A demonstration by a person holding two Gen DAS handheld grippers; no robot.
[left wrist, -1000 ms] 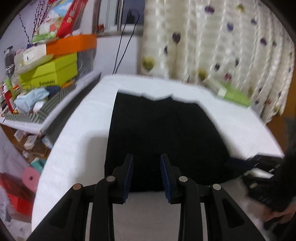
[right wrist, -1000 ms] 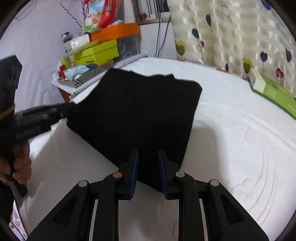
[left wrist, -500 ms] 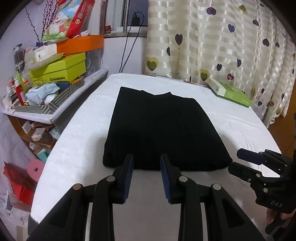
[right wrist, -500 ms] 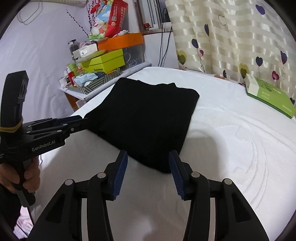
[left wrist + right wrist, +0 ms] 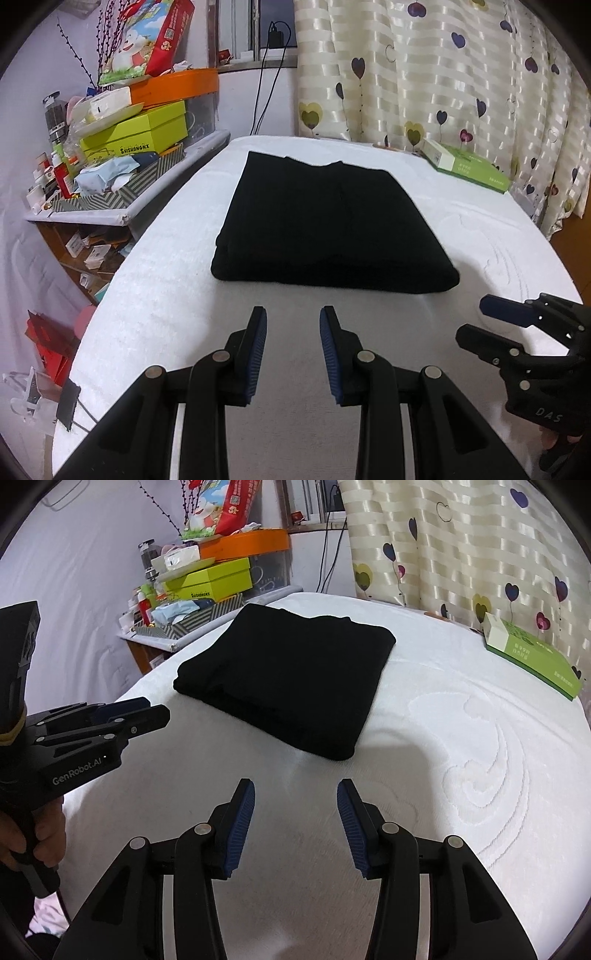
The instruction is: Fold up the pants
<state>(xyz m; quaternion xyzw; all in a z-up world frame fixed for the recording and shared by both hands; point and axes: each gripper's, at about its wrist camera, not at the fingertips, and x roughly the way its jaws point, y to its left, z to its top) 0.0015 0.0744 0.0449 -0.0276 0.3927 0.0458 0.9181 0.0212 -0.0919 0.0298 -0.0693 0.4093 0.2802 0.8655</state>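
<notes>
**Folded black pants on the bed, both grippers drawn clear**

The white bed (image 5: 369,406) fills most of the room, its quilted cover showing raised swirl patterns toward the right side. Behind it hangs a cream striped curtain (image 5: 443,74) dotted with hearts. Along the left edge of the bed stands a cluttered shelf (image 5: 122,214), piled with a lime-green box (image 5: 136,136), an orange box (image 5: 177,86) and a bright snack bag on top.

The black pants (image 5: 328,229) lie on the far half of the bed as a neat, thick rectangle, folded edge toward me, flat on the cover and touching nothing else. In the right wrist view the same pants (image 5: 291,675) sit left of centre. A green box (image 5: 465,168) rests on the bed near the curtain, well apart from the pants.

The left gripper (image 5: 293,334) hangs over bare cover just short of the near folded edge, jaws spread with nothing between them. The right gripper (image 5: 295,805) is likewise over bare bedding near the pants' closest corner, its jaws spread wider and empty. Each shows in the other's camera: the right gripper (image 5: 517,325) at the lower right, the left gripper (image 5: 125,716) at the left, held by a hand (image 5: 33,834) around its grip.
</notes>
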